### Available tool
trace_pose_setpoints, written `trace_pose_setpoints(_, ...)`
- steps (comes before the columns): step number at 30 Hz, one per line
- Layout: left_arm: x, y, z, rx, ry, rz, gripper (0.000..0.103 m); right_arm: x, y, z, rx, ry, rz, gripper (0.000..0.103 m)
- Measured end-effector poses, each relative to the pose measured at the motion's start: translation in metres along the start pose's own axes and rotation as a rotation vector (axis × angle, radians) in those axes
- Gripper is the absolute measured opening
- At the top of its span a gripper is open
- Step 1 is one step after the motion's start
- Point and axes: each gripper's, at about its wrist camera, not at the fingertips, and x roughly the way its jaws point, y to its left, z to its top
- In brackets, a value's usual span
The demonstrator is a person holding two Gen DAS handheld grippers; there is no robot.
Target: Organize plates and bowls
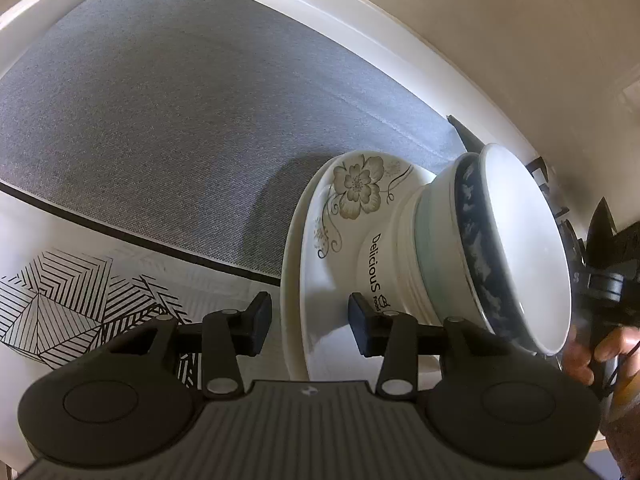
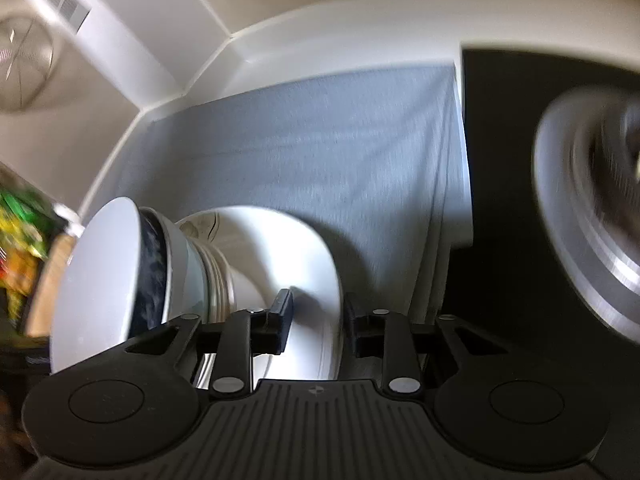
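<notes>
A stack of crockery sits between my two grippers. A plain white plate lies at the bottom, and a floral plate printed "Delicious" rests on it. Nested bowls stand on top: ribbed white, pale green, dark blue patterned and a white bowl. My left gripper straddles the near rim, jaws apart, with a gap beside the left pad. In the right wrist view the white plate has its opposite rim between the pads of my right gripper, which is shut on it. The bowls lean left there.
A grey woven mat lies under and behind the stack, with a black-and-white patterned cloth in front. A hand holds the right gripper. A black cooktop with a blurred round metal thing lies right; colourful packets left.
</notes>
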Motion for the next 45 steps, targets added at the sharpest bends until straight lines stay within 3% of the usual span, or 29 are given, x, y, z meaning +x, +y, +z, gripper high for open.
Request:
trace_pose_setpoints(4,-0.002,0.001,-0.004,0.009,-0.004,-0.003,0.048,-0.005,-0.008,-0.021,0.096,0.036,0.053,0.034)
trace_pose_setpoints(8,-0.003,-0.001,-0.006,0.088,0.039,-0.03,0.044,-0.01,-0.013,-0.035,0.154,0.07,0.084,0.031)
trace_pose_setpoints(16,-0.002,-0.005,0.0,0.074,0.075,-0.035,0.044,-0.01,0.003,-0.035,0.087,0.032,0.024,0.032)
trace_pose_setpoints(28,0.018,-0.022,0.019,0.077,0.041,-0.047,0.044,-0.006,-0.012,-0.003,0.099,-0.039,-0.032,0.034)
trace_pose_setpoints(39,0.033,-0.031,0.039,0.053,-0.012,0.002,0.044,0.003,-0.026,0.014,0.121,-0.084,-0.022,0.035)
trace_pose_setpoints(40,0.035,-0.035,0.042,0.05,-0.016,0.009,0.047,0.002,-0.027,0.013,0.125,-0.083,-0.018,0.036)
trace_pose_setpoints(42,0.029,-0.041,0.041,0.056,-0.045,0.052,0.067,0.0,-0.025,0.012,0.112,-0.082,-0.021,0.038)
trace_pose_setpoints(43,0.022,-0.045,0.039,0.068,-0.071,0.087,0.086,-0.003,-0.021,0.01,0.095,-0.093,-0.037,0.038)
trace_pose_setpoints(45,0.006,-0.055,0.029,0.094,-0.137,0.179,0.098,-0.011,-0.013,0.009,0.048,-0.117,-0.061,0.048)
